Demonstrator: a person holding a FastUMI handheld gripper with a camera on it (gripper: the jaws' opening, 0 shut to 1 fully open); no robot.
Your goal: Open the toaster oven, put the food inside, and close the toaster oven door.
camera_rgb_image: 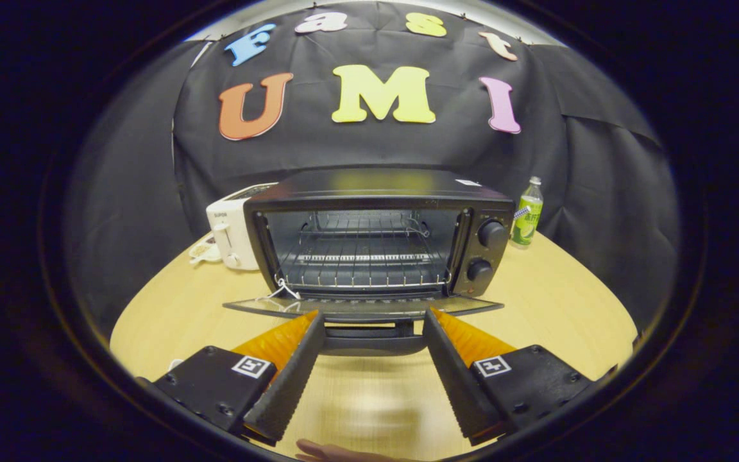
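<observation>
Spreading released, the tool [373, 327] faces the open toaster oven [376, 237] on a wooden table [555, 308].

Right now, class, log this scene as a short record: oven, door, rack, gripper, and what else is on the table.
oven: black, on the wooden table, ahead of the fingers
door: open, folded down flat
rack: bare, no food on it
gripper: open, holding nothing, fingertips at the door's front edge
toaster: white, beside the oven
bottle: green, upright, on the knob side of the oven
</observation>
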